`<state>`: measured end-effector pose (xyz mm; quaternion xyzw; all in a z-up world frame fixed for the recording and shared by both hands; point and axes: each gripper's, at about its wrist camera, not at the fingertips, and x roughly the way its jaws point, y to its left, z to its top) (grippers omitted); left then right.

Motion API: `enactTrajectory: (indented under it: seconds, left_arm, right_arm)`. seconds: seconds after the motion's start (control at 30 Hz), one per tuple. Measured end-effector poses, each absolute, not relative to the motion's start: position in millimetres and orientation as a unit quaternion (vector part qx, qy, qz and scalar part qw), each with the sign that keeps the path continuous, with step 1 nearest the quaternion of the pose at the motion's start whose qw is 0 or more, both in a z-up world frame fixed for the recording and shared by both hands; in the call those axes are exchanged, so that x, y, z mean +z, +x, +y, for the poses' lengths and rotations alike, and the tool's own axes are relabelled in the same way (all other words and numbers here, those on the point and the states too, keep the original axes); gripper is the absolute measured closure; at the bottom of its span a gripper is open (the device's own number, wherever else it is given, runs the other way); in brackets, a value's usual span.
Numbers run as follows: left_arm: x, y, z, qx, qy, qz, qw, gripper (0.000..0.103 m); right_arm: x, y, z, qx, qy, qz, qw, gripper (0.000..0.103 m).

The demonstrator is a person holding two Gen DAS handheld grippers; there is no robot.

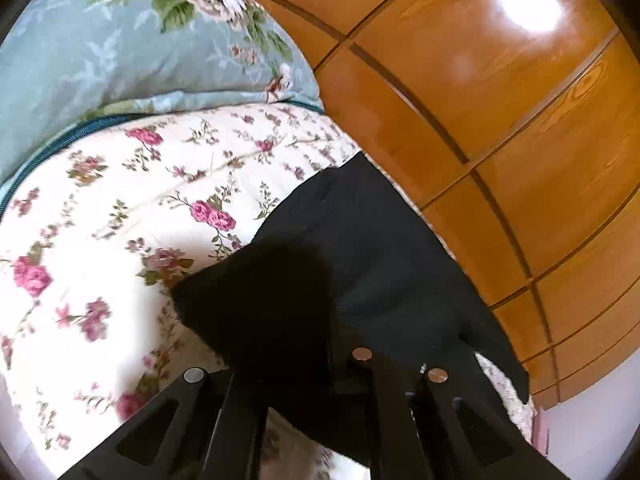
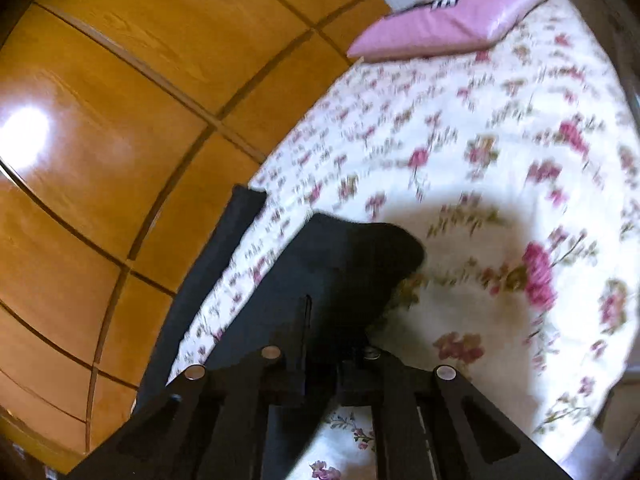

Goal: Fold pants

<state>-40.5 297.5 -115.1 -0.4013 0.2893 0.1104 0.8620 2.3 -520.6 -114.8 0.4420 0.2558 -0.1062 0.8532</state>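
- The left gripper (image 1: 316,364) is closed tight on a raised fold of the black pants (image 1: 360,248); the dark cloth bunches over its fingertips and hides the pads.
- From that grip the pants run away toward 1 o'clock along the edge of the bed, lying on the white floral bedspread (image 1: 120,208) — their far edge sits beside the glossy wooden wardrobe (image 1: 500,112).
- A pale green floral duvet (image 1: 100,48) is heaped at 11 o'clock in the left wrist view, resting on the bedspread.
- The right gripper (image 2: 324,344) is likewise clamped on the pants (image 2: 344,264); a lifted black corner stands up over its fingers.
- In the right wrist view a separate strip of black cloth (image 2: 224,240) lies at 10 o'clock along the bed's edge, next to the wardrobe (image 2: 120,120).
- A pink pillow (image 2: 440,24) lies at 1 o'clock at the far end of the bedspread (image 2: 500,160), well apart from the pants.
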Motion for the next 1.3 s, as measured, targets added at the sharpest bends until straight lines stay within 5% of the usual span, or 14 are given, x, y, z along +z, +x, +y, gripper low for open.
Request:
enactTrajectory:
  seconds: [0.3,0.4,0.47,0.6,0.93,1.3]
  left_arm:
    - [-130.2,-52.1,290.8,0.134,-0.372,0.312,0.864,0.096]
    - [-132.2,-49.5,287.3,0.139,-0.344,0.314,0.874,0.086]
    - [-124.5,-52.1,287.2,0.156,-0.324,0.31,0.88,0.075]
    - [-115.4,-66.1,308.2,0.188,-0.348,0.285,0.873,0.07]
    - [-91.1,-49.2,328.0,0.192,-0.384,0.252,0.867,0.068]
    - [-92.2,76.7,262.3,0.1,-0.309,0.343,0.881,0.067]
  right_arm:
    - [-135.9,-6.0,-522.7,-0.139,0.421,0.268,0.855,0.096]
    - [-130.8,-2.9,-521.1,-0.15,0.403,0.282,0.858,0.092]
    - [-123.6,-2.4,-519.5,-0.164,0.394,0.288,0.857,0.079]
    - [-98.3,-16.9,-512.6,-0.244,0.337,0.265,0.87,0.054]
    - [-44.2,2.1,-455.9,-0.174,0.248,0.23,0.925,0.053]
    - [-87.9,90.6,-349.1,0.018,0.258,0.327,0.909,0.053]
